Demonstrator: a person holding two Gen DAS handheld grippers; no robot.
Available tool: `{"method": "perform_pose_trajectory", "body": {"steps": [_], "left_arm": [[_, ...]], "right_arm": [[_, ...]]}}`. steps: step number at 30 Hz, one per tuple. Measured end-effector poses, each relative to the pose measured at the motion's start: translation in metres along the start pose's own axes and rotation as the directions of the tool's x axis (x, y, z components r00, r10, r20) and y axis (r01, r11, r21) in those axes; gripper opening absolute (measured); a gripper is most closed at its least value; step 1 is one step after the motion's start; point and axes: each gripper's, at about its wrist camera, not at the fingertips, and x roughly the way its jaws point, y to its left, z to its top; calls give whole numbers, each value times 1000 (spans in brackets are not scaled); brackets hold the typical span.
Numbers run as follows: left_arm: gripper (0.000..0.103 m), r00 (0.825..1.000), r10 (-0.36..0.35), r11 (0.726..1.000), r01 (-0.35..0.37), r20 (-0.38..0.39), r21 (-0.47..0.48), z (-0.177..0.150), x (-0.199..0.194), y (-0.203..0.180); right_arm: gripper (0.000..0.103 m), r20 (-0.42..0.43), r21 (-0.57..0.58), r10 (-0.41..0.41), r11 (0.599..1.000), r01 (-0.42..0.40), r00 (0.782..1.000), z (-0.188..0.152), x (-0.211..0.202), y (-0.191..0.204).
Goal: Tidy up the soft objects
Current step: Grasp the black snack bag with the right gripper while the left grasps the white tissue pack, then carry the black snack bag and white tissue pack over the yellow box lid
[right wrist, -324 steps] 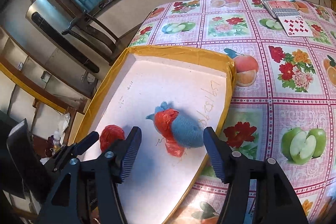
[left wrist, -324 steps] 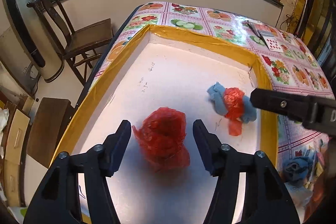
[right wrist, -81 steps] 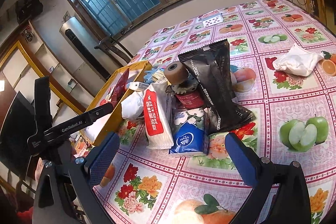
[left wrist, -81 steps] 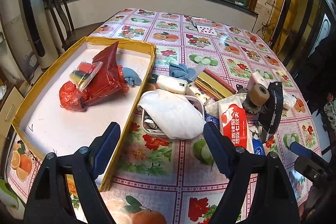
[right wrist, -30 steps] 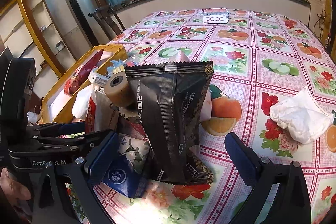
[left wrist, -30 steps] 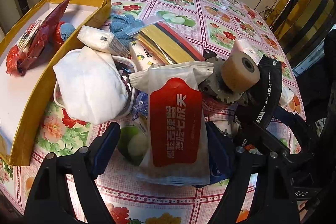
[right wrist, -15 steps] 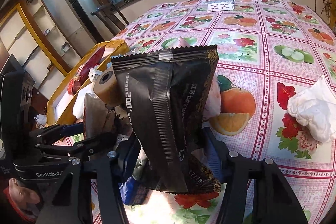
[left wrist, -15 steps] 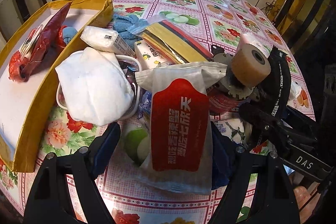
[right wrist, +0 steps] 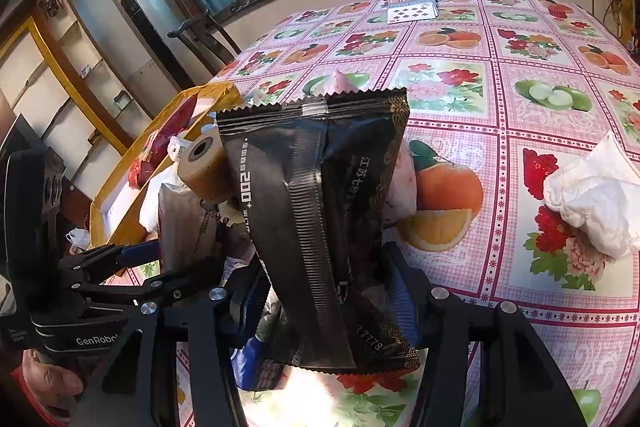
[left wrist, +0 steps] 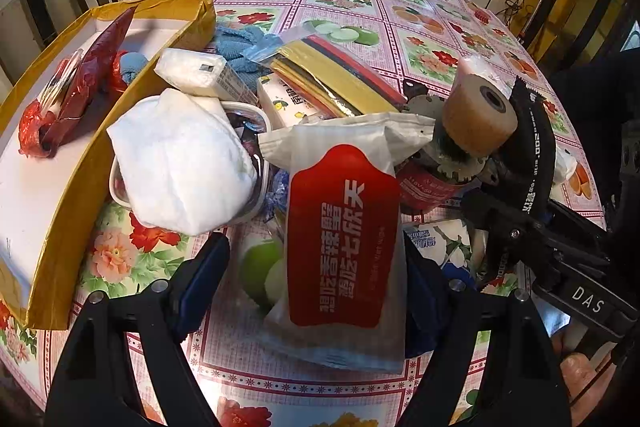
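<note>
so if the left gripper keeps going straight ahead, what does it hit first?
Most likely the white and red packet, which already lies between the open fingers of the left gripper. Behind it sits the rest of the pile; depth there is unclear.

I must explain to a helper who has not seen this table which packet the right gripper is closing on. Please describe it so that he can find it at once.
On the flowered tablecloth, find the pile of goods beside the yellow-edged tray. At the pile's near right side a black packet stands upright between the right gripper fingers. Unlike the white-and-red packet beside it, it is glossy black with zigzag ends and "200+" printed in white.
</note>
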Motion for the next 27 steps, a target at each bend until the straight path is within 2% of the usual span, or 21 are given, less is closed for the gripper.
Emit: {"method": "perform_pose_trajectory", "body": {"steps": [3,4,5,6,12,18,24,27], "left_arm": [[79,1000,-3,1000,3,7,0,-1,0,0],[73,1000,-11,1000,11,11,1,-1,-1,0],[52,1000,-16,1000,16,9,4,-1,0,0],[46,1000,-15,1000,15,0,9,-2,1,-1],[42,999,-32,999,31,21,20,-6,-7,2],[42,995,-83,996,83,46,19,-10,-27,9],[42,986,-139,990,136,92,39,-6,-64,17],[42,985,-141,990,137,99,41,5,-78,36]], "right_arm": [[49,-12,15,-3,1000,3,1000,-2,1,0],[48,-13,16,-10,1000,10,1000,-3,1,0],[48,-11,17,-15,1000,15,1000,-4,1,1],[48,-10,17,-20,1000,20,1000,-5,0,2],[48,19,27,-22,999,22,1000,-12,-10,5],[47,58,63,-2,998,-1,998,-17,-38,9],[47,74,17,45,999,-47,996,-3,-60,52],[47,62,-7,119,993,-119,991,14,-55,84]]}}
